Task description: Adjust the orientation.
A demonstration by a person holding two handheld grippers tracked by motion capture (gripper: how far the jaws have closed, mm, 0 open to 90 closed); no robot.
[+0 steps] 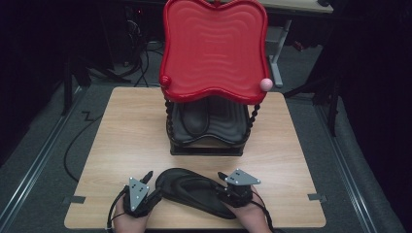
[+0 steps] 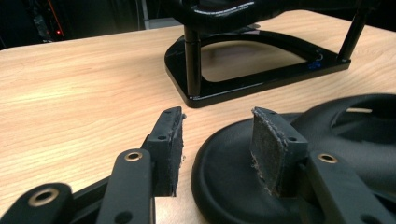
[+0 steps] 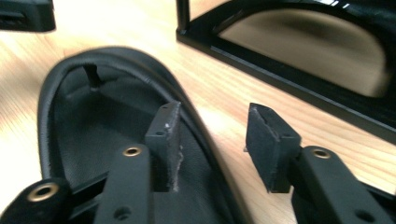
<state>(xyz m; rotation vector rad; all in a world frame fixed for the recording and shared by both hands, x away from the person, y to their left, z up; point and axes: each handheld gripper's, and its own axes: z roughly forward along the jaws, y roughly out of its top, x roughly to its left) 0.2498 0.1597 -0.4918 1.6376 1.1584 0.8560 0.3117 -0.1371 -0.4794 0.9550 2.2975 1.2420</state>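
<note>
A black flip-flop sandal (image 1: 194,189) lies flat near the front edge of the wooden table (image 1: 131,126). My left gripper (image 1: 153,184) is at its left end. In the left gripper view the jaws (image 2: 215,121) stand open: one pad over the bare wood, the other over the sandal (image 2: 224,177), its rim between them untouched. My right gripper (image 1: 222,182) is at the sandal's right side. In the right gripper view it (image 3: 212,116) is open too, straddling the sandal's (image 3: 93,121) raised rim, one pad inside, one outside, with a gap showing.
A two-tier rack (image 1: 206,145) stands mid-table behind the sandal. Its red wavy top tray (image 1: 214,48) has a pink ball (image 1: 266,84) at one corner. The black lower tray holds a second dark sandal (image 1: 194,119). Dark floor with cables surrounds the table.
</note>
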